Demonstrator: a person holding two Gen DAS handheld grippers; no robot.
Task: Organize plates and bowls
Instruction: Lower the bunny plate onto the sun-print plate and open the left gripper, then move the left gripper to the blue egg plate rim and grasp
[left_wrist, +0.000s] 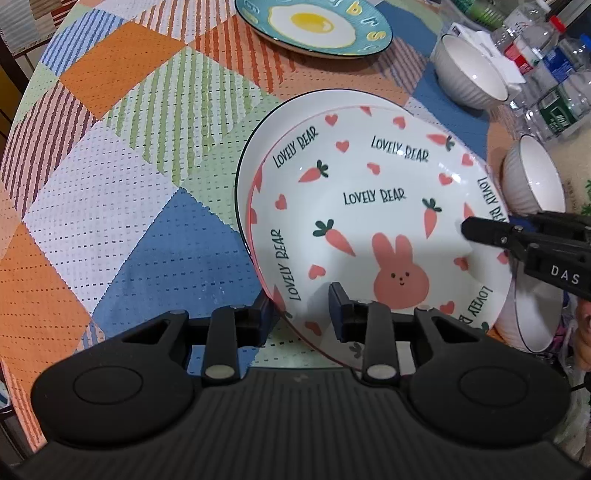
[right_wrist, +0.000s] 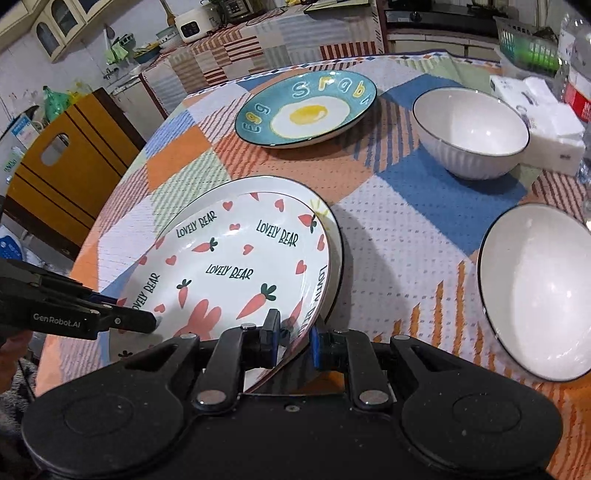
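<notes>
A white "Lovely Bear" rabbit plate (left_wrist: 369, 206) (right_wrist: 229, 266) lies tilted on a white black-rimmed plate (left_wrist: 255, 136) (right_wrist: 258, 184). My left gripper (left_wrist: 301, 310) straddles the rabbit plate's near rim, one finger under it and one over it, with a gap still showing. My right gripper (right_wrist: 293, 336) is shut on the plate's opposite rim. A teal fried-egg plate (left_wrist: 314, 26) (right_wrist: 306, 107) lies farther back. Two white ribbed bowls (left_wrist: 469, 74) (left_wrist: 532, 177) stand to the right; they also show in the right wrist view (right_wrist: 469, 129) (right_wrist: 539, 288).
A patchwork tablecloth (left_wrist: 129, 184) covers the round table. Plastic bottles (left_wrist: 554, 92) and a tissue pack (right_wrist: 543, 122) crowd the far right. A yellow chair (right_wrist: 62, 158) stands beyond the table's left edge. A third bowl's rim (left_wrist: 528, 325) sits near the right gripper.
</notes>
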